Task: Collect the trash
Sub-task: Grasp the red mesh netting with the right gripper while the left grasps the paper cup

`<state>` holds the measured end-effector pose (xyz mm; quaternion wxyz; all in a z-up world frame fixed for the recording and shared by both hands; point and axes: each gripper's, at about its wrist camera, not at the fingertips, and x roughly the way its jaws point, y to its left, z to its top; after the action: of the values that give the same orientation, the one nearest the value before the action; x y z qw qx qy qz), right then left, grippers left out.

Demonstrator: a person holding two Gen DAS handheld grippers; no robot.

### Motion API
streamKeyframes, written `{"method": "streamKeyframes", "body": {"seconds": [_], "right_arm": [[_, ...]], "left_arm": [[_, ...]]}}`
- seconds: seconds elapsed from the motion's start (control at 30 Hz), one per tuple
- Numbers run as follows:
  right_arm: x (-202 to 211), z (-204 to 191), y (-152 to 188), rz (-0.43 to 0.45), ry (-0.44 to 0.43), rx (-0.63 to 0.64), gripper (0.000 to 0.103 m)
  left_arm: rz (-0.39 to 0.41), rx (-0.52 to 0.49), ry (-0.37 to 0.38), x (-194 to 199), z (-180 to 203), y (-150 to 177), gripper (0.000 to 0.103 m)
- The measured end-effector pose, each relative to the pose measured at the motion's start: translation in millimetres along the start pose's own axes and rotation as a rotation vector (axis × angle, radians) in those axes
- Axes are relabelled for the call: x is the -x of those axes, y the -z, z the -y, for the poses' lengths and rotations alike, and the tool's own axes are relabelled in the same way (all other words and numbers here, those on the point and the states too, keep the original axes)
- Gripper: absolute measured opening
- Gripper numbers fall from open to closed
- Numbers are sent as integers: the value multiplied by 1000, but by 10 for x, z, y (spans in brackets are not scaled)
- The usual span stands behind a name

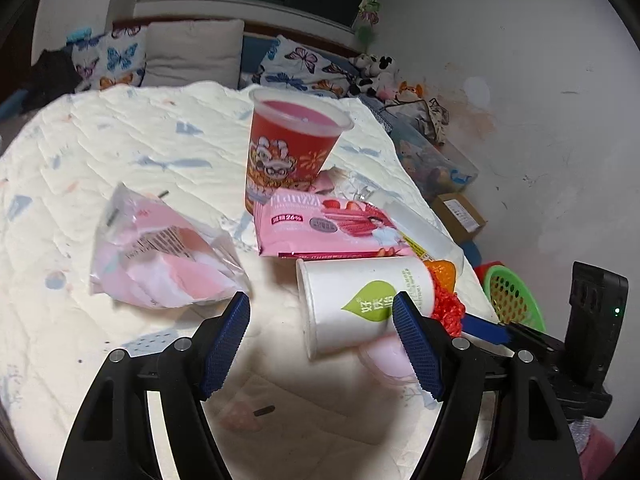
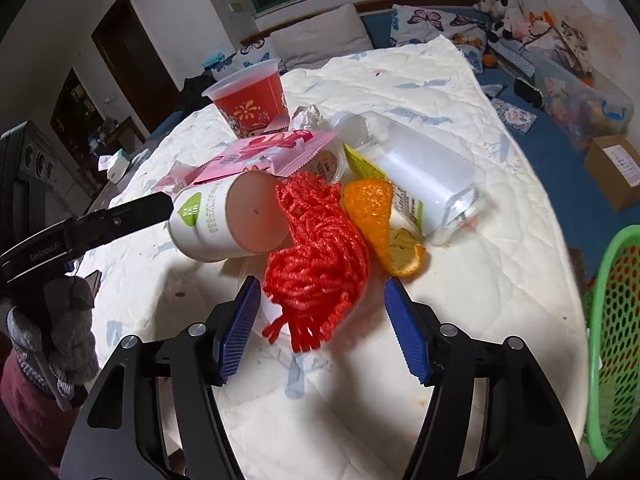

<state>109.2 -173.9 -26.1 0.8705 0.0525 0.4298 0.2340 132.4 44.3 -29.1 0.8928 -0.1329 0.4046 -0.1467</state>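
Trash lies on a white quilted bed [image 1: 120, 140]. A white paper cup [image 1: 360, 300] lies on its side; my left gripper [image 1: 322, 344] is open, its fingers either side of the cup's near end. A red cup [image 1: 292, 144] stands upright behind a pink snack wrapper [image 1: 324, 228]. A clear bag with pink contents [image 1: 160, 256] lies left. My right gripper [image 2: 320, 324] is open around a red net bag [image 2: 316, 256]. Orange peel [image 2: 376, 216], a clear plastic bottle [image 2: 424, 176] and the white cup [image 2: 224, 220] lie beyond it.
A green basket [image 2: 616, 340] stands at the bed's right edge, also in the left wrist view [image 1: 516, 300]. A cardboard box [image 2: 616, 168] and a clear storage bin [image 2: 588, 100] sit on the blue floor. Pillows [image 1: 192, 52] and plush toys [image 1: 376, 76] lie at the far end.
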Motion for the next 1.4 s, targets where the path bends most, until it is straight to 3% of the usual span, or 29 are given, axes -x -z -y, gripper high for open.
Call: {"method": "streamKeyframes", "body": {"seconds": [0.43,0.57,0.7,0.87,1.17,1.4], "right_arm": [[-154,1,-27,-11,-19,-14,63],[-169,-3,-26,-8,-14,-13,61],[-91,15,-5,6,-26,-19,53],[45,10,65,22,-31,-14,48],[331,-3,191,59,-44,-7,45],[565,82,243,111,-49,-26,44]], "left_arm": [[-48,61,174,-263,-110,-21,68],[-58,57,208,-283,-80,-8,62],[-66,39,236,-297,-23,19,53],[-71,32,270,-317,48,31,33],[-45,-12,284,-160,231,89,6],[-3,-72,260,10,399,101,4]]}}
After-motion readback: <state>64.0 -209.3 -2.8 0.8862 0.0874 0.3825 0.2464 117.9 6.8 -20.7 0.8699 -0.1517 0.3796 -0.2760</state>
